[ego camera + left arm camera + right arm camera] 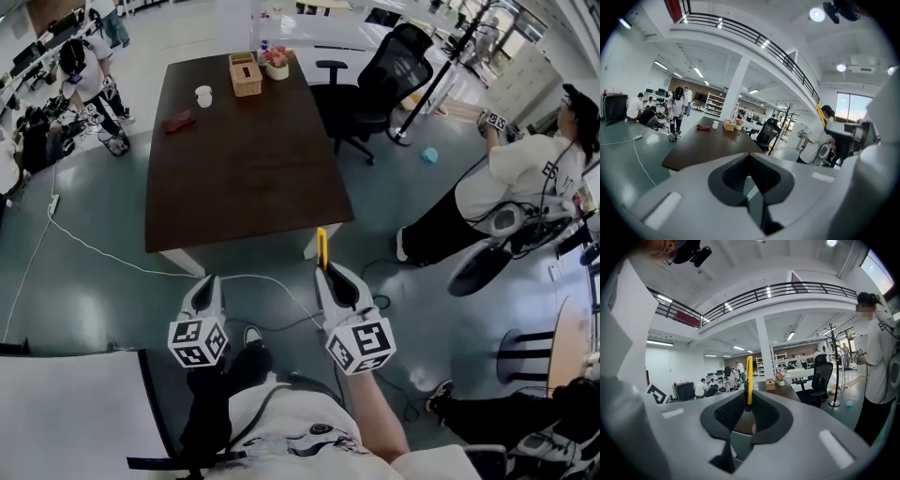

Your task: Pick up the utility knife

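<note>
The utility knife is yellow and slim. It stands upright out of my right gripper, which is shut on its lower end. In the right gripper view the knife rises between the dark ribbed pads of the right gripper. My left gripper hangs beside it on the left, fingers together and nothing in them. The left gripper view shows its jaws met at the tips. Both grippers are held over the floor, just short of the near edge of the dark brown table.
On the table's far end stand a white cup, a wicker box, a flower pot and a red object. A black office chair stands at its right. A person sits on the floor right. A white cable crosses the floor.
</note>
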Motion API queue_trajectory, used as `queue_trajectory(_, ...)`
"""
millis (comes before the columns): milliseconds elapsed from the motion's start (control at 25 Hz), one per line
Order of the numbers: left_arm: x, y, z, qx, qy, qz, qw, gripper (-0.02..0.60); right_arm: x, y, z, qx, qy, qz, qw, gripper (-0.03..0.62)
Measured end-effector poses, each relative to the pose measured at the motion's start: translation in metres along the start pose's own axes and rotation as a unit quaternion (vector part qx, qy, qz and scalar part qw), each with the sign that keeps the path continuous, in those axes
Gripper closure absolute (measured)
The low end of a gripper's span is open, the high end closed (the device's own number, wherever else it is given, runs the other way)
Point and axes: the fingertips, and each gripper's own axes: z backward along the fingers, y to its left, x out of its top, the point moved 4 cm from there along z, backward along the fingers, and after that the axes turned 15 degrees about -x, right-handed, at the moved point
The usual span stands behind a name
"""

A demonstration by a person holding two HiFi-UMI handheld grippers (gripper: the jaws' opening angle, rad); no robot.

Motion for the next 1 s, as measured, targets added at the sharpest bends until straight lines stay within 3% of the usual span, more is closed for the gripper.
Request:
queue_trajectory(240, -0.024, -0.062, 0.024, 0.002, -0.003, -0.016, 0.9999, 0.584, -0.015, -0.023, 0.061, 0.006, 0.004, -0.007, 1.0, 0.543)
queue_trajectory(480, -0.057, -0.098, 0.051, 0.003, 0.013, -0.016, 0.9998, 0.584, -0.033, -0.031, 0.115, 0.003, 0.01, -0.008, 1.0, 0.543)
queue_trajectory(680, -0.044, -0.114, 0.057, -0.002, -0.002, -0.028, 0.9996, 0.584, -0.028, -0.034, 0.135, -0.005, 0.01, -0.017, 1.0, 0.543)
queue_trajectory(1000, -0.017, -0.104, 0.081, -0.012, -0.036, -0.066, 0.9971, 0.584, -0.024, -0.017, 0.133, -0.014, -0.023, -0.03, 0.999, 0.543)
